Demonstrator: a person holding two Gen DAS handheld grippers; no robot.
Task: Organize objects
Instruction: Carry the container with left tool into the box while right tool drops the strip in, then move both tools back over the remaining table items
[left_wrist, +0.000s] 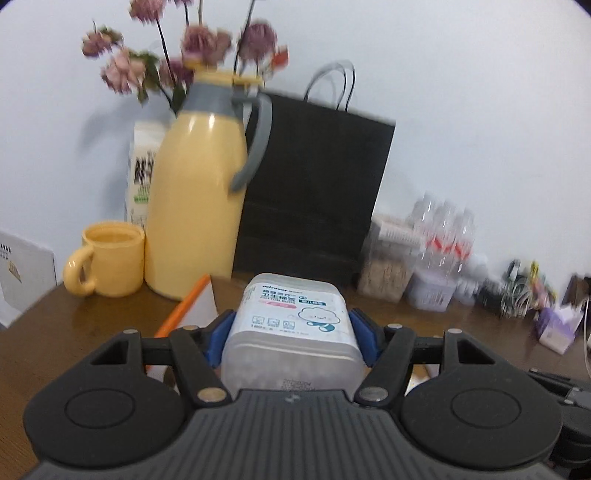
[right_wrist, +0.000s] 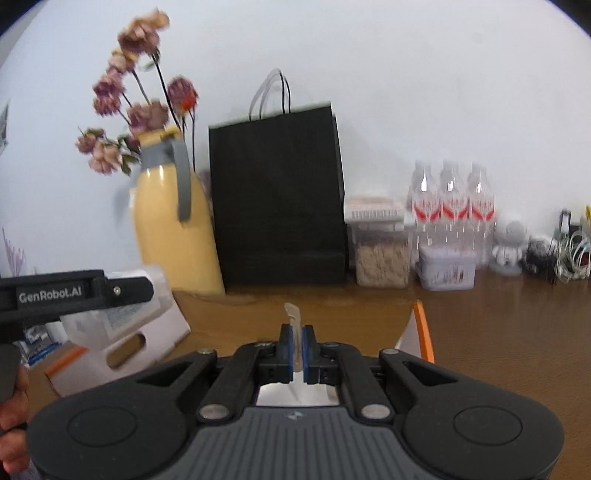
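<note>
Jaws on the left gripper are spread fairly wide and clamped on a cotton bud box, blue pads pressing both its sides, box lifted over the brown table. Right gripper is pinched nearly all the way closed on a thin clear strip – plastic or tape maybe, too blurry to say

Progress-wise I'd call it mid-job. Back row by the wall already looks tidy: yellow jug with flowers, mug, black bag, bottles, grain jar. Both held items haven't found a home yet, and the cable clutter at the far right looks unsorted. Where the box is meant to go, I can't tell

View differences – the left cam is the only one showing the box label and the mug. The right cam catches the left gripper from the side, a white carton with an orange edge under it, a hand at the lower-left corner, plus a little white robot figure that's just smear in the left view
</note>
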